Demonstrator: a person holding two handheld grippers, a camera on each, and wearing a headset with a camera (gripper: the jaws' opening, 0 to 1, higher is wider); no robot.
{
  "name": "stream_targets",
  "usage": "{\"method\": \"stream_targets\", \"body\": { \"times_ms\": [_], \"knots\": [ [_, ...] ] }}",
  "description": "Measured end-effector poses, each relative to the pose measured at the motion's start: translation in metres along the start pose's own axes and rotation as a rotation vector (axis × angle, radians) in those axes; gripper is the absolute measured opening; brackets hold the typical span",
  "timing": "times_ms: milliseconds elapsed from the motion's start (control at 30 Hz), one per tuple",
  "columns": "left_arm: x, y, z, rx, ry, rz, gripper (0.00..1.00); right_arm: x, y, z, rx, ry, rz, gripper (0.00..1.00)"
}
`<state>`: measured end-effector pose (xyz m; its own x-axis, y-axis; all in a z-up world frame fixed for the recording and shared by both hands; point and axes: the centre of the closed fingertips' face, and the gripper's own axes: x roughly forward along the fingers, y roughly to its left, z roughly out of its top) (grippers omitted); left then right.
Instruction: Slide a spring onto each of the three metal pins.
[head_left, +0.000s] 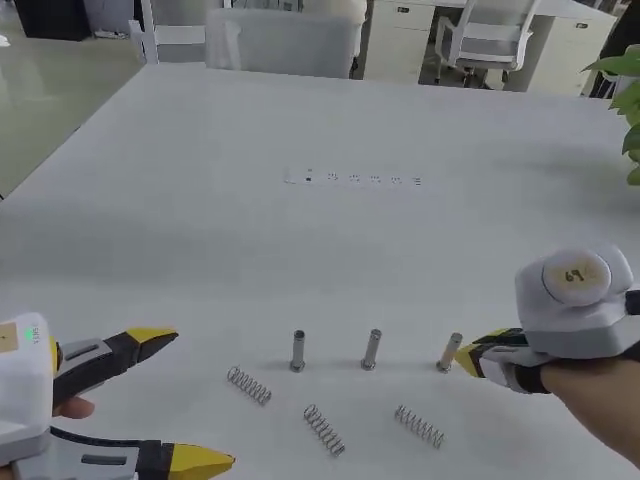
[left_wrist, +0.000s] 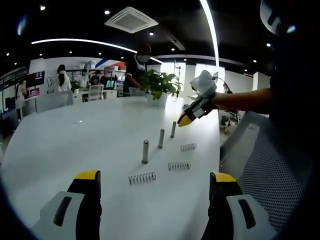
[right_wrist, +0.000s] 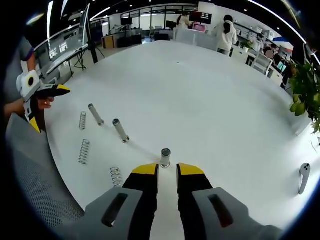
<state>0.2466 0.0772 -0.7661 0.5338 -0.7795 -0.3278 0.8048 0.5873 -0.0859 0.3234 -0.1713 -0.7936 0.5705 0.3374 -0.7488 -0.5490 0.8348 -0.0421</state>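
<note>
- Three pins stand upright in a row on the white bench (head_left: 320, 230): left pin (head_left: 298, 352), middle pin (head_left: 371, 350), right pin (head_left: 450, 353).
- Three springs lie flat on the bench, nearer the person than the pins and apart from them: left spring (head_left: 249, 386), middle spring (head_left: 324, 430), right spring (head_left: 419, 426). No spring is on a pin yet.
- The left gripper (head_left: 185, 400) hovers above the near left of the bench, well apart from the pins. Its yellow-tipped fingers are spread wide and hold nothing.
- The right gripper (head_left: 472, 360) has its tip just beside the right pin; whether it touches, I cannot tell. In the right gripper view that pin stands just ahead of the fingertips. The fingers are nearly together, with a narrow gap and nothing between them.
- A plant (head_left: 628, 110) shows at the far right edge, and a chair (head_left: 480, 35) stands beyond the bench.
</note>
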Motion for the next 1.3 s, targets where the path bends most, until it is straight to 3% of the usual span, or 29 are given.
{"method": "stream_targets", "body": {
  "times_ms": [333,600,733,1300],
  "knots": [
    [0.001,0.000,-0.001,-0.003,0.000,-0.005,0.87,-0.015,0.017,-0.015,-0.013,0.045,0.054,0.12],
    [0.002,-0.001,0.000,-0.002,-0.007,-0.007,0.87,-0.013,0.057,-0.016,-0.089,0.096,0.171,0.12],
    [0.002,-0.001,0.001,-0.001,-0.010,-0.007,0.87,-0.005,0.076,-0.018,-0.166,0.134,0.220,0.13],
    [0.001,0.001,0.001,-0.011,-0.023,0.008,0.87,0.026,0.091,-0.026,-0.327,0.293,0.253,0.13]
  ]
}}
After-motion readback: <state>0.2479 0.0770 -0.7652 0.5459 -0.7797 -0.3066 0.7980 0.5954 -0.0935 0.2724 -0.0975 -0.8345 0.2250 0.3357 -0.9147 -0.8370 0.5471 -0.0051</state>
